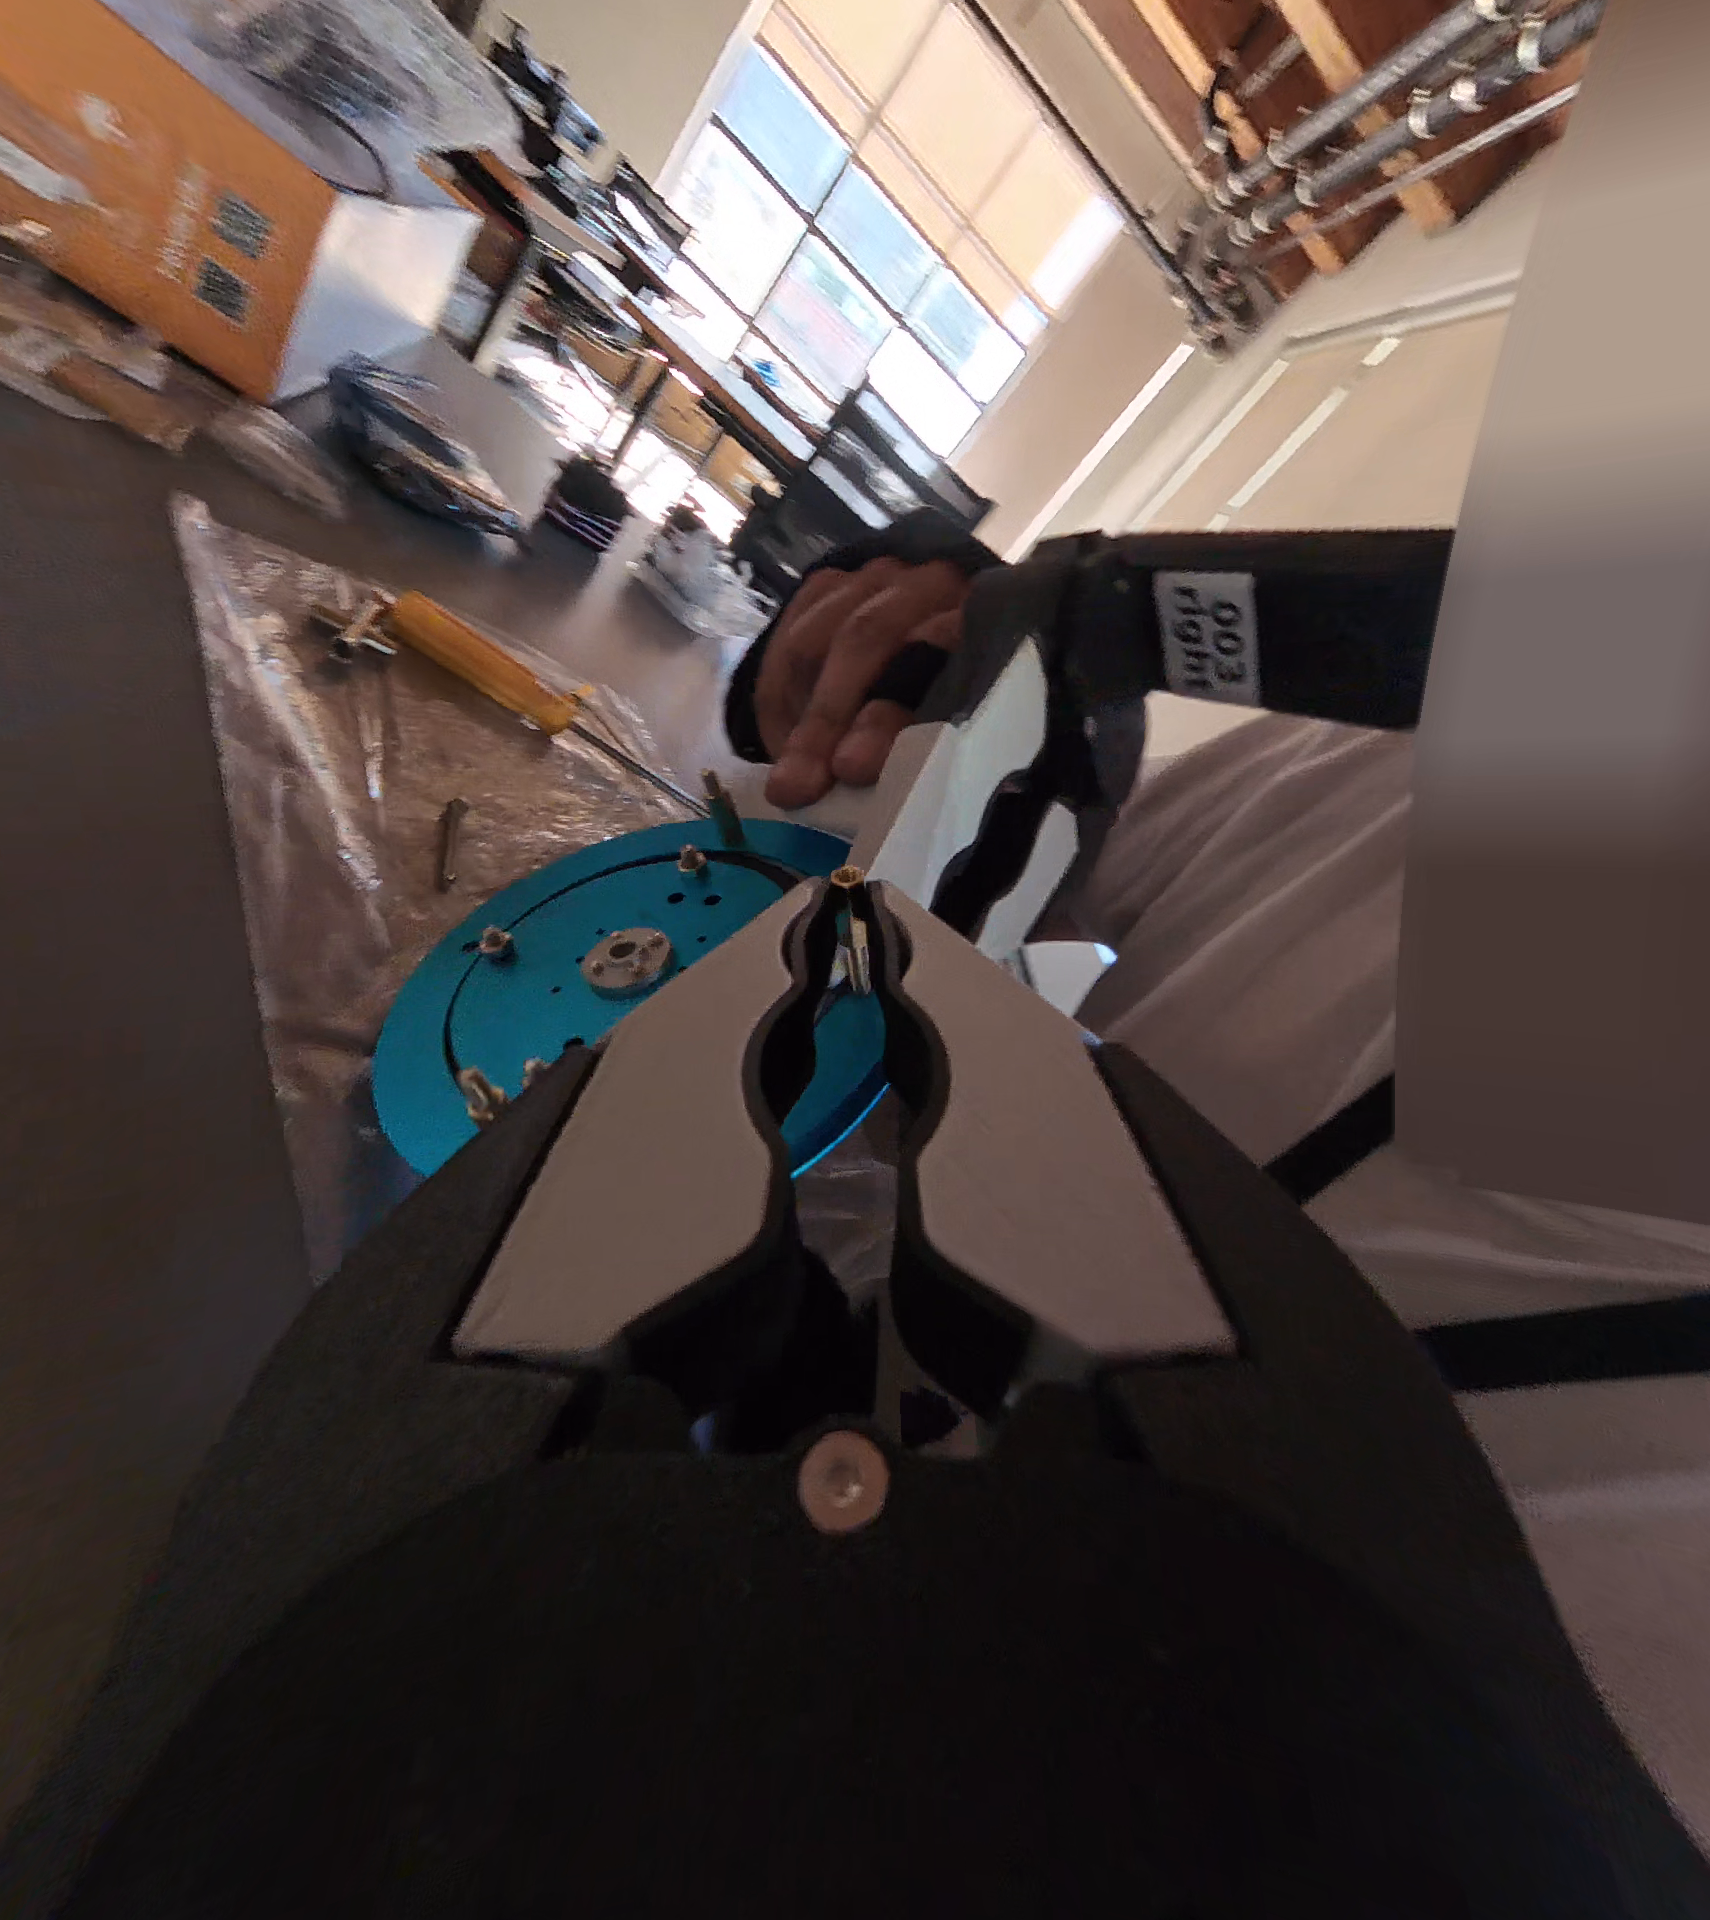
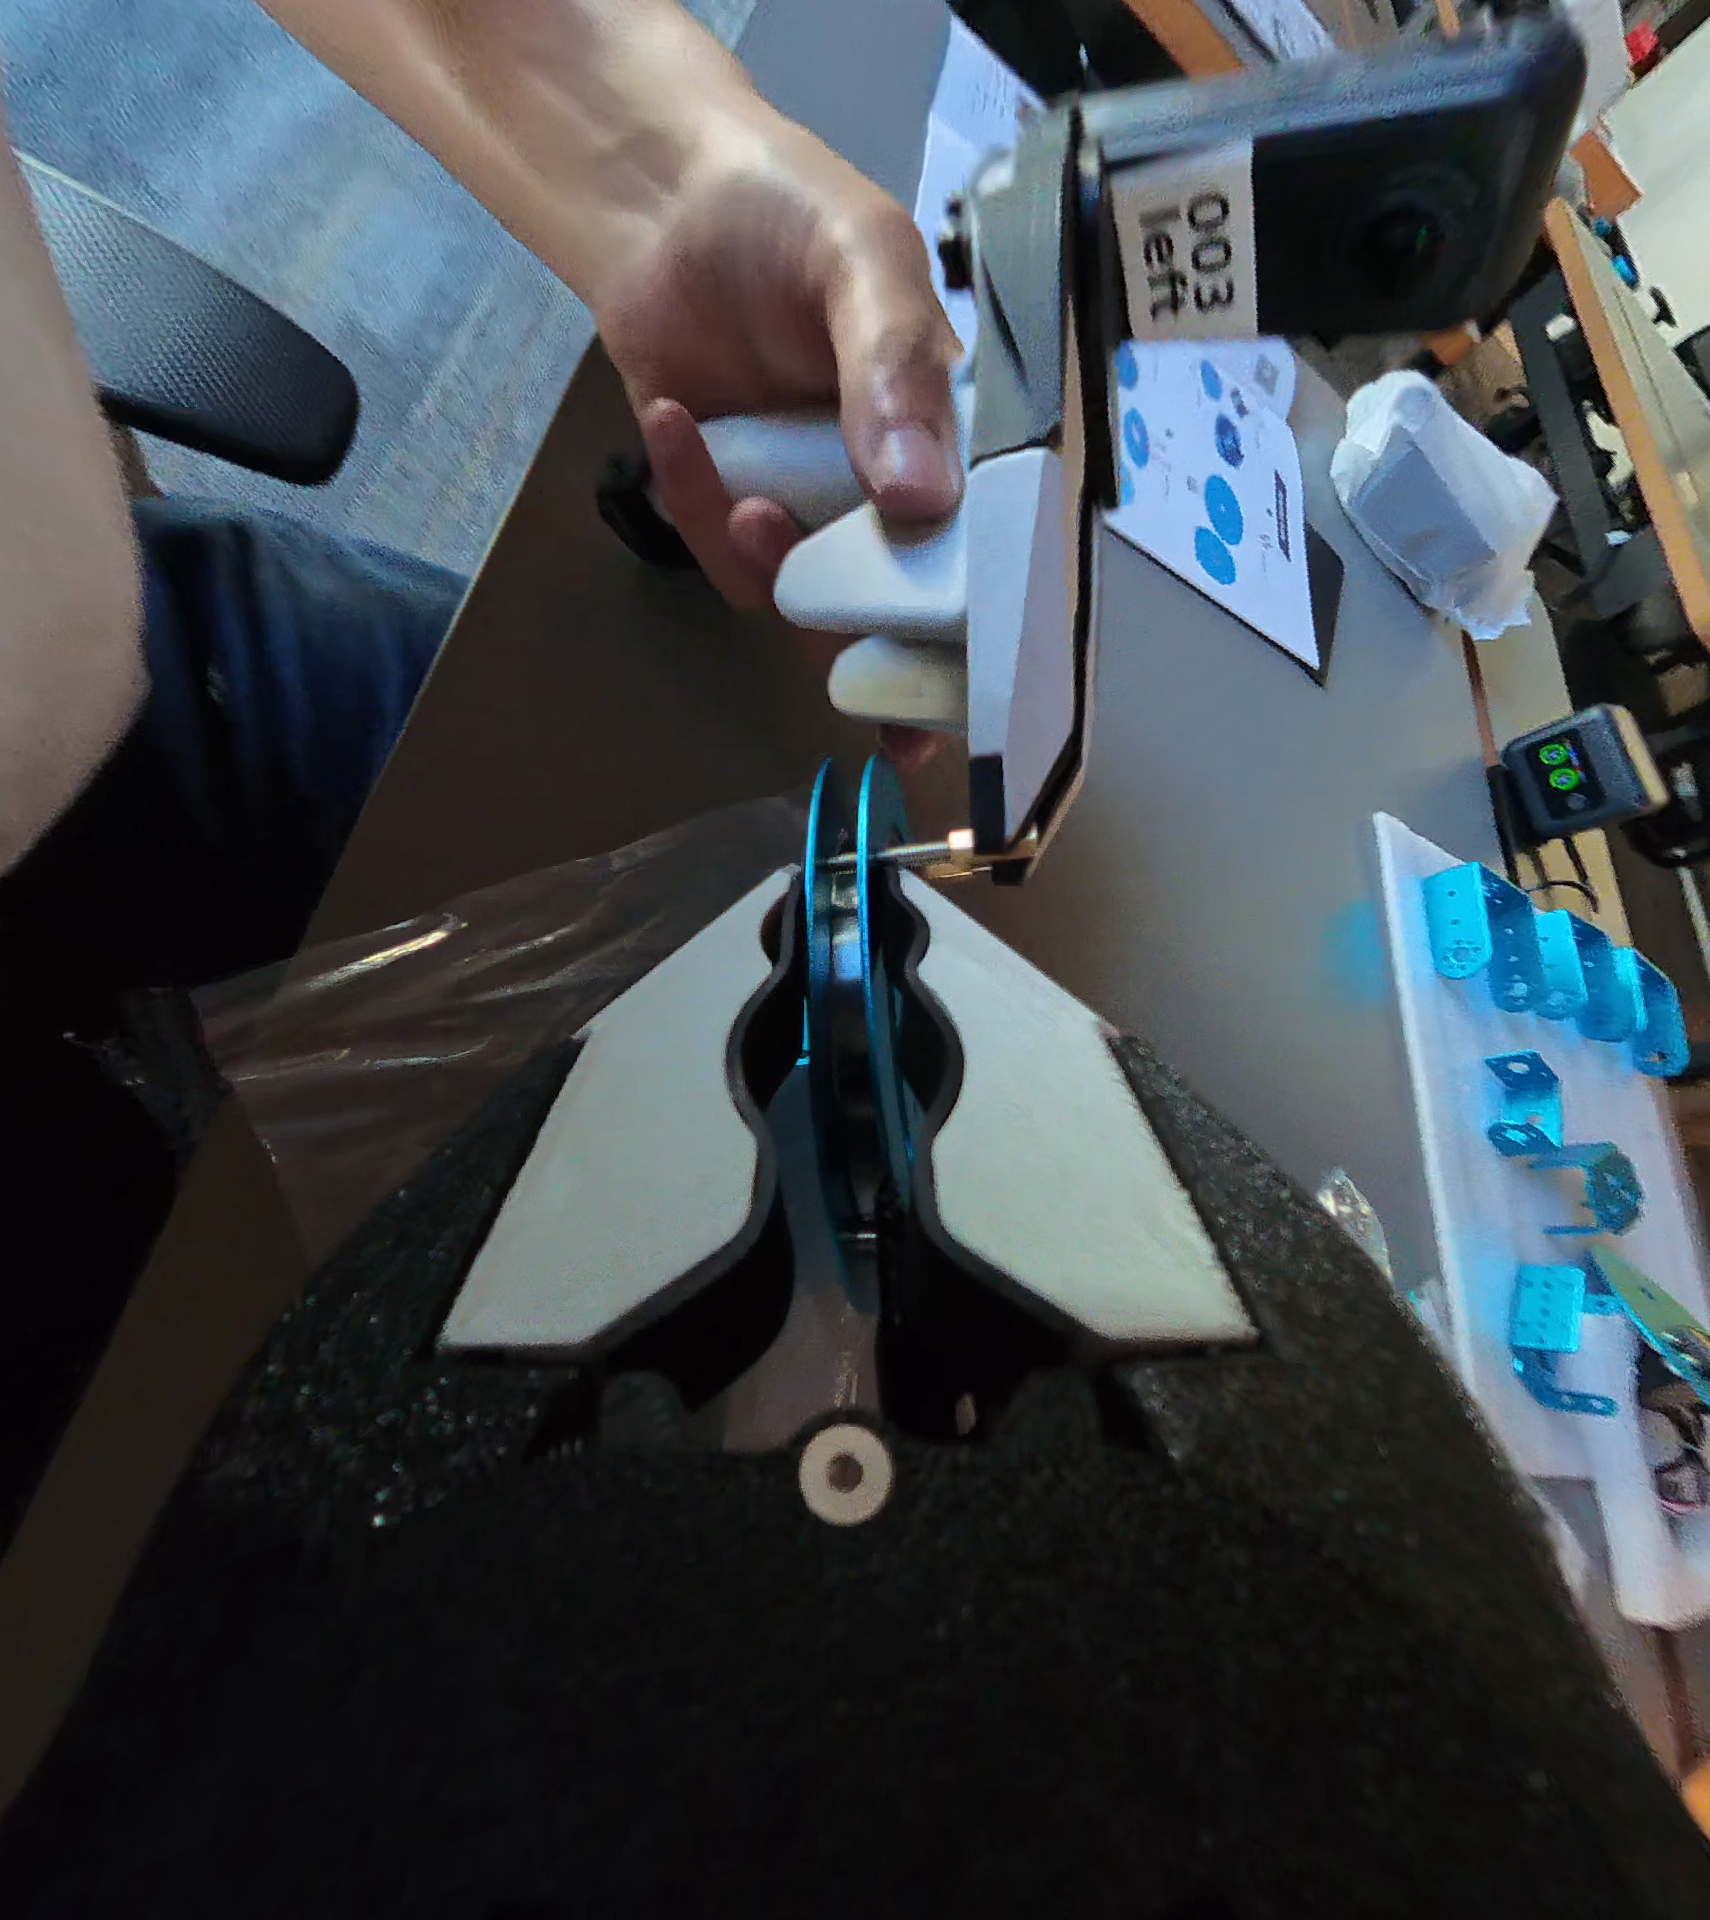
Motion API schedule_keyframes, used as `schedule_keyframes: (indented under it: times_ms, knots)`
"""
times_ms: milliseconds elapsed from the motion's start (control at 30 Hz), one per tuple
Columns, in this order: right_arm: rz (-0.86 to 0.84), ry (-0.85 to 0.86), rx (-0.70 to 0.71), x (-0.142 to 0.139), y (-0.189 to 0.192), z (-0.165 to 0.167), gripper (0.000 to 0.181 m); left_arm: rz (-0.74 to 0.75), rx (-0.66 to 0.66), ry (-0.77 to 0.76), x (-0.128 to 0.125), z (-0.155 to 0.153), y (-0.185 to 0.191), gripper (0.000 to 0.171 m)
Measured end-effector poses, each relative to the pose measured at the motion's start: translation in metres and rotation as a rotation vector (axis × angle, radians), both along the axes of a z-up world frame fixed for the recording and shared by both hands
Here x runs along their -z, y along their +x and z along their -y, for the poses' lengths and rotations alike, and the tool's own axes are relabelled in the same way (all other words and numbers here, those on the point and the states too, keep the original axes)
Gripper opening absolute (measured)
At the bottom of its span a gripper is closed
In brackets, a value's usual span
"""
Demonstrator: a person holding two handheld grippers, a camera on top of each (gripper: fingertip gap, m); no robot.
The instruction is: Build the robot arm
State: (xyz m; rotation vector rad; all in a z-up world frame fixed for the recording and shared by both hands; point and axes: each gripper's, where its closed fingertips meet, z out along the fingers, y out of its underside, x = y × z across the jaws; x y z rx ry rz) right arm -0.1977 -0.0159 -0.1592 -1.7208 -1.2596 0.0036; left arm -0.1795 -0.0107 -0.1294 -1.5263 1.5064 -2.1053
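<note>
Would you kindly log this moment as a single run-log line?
left gripper: shut on small brass post | right gripper: shut on blue disc pair | post tip at discs | yellow screwdriver on table

A bright blue disc [image 1: 560, 997] is the landmark: beside it lies a yellow-handled screwdriver [image 1: 482, 660] on clear, glossy plastic sheeting [image 1: 311, 748]. Farther off stands an orange box [image 1: 134, 197]. Blue perforated brackets [image 2: 1547, 966] sit on a white tray [image 2: 1433, 1091].
</note>
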Motion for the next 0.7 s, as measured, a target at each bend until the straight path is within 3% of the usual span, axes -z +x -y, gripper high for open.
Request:
schedule_keyframes:
  times_ms: [133, 233, 333, 400, 467, 500, 633, 700]
  knots:
    - [0.121, 0.069, 0.098, 0.007, -0.008, 0.000, 0.011, -0.044, -0.208, 0.125, 0.006, 0.002, -0.008, 0.003]
    - [0.189, 0.138, 0.202, 0.010, -0.012, -0.003, 0.011, -0.104, -0.437, 0.256, 0.009, 0.000, -0.012, 0.003]
    - [0.225, 0.203, 0.239, 0.013, -0.017, 0.000, 0.011, -0.111, -0.614, 0.295, 0.012, 0.005, -0.017, 0.004]
    - [0.230, 0.225, 0.217, 0.018, -0.019, 0.005, 0.011, -0.090, -0.631, 0.320, 0.012, 0.009, -0.025, 0.006]
    - [0.235, 0.249, 0.193, 0.020, -0.019, 0.007, 0.011, -0.006, -0.622, 0.314, -0.001, 0.006, -0.033, 0.025]
    - [0.238, 0.263, 0.189, 0.019, -0.018, 0.007, 0.011, 0.021, -0.600, 0.318, -0.004, 0.003, -0.036, 0.025]
    - [0.192, 0.286, 0.169, 0.016, -0.018, 0.006, 0.011, 0.053, -0.345, 0.221, -0.001, 0.013, -0.035, 0.030]
    - [0.197, 0.292, 0.158, 0.017, -0.018, 0.008, 0.011, 0.046, -0.279, 0.207, 0.005, 0.014, -0.030, 0.030]
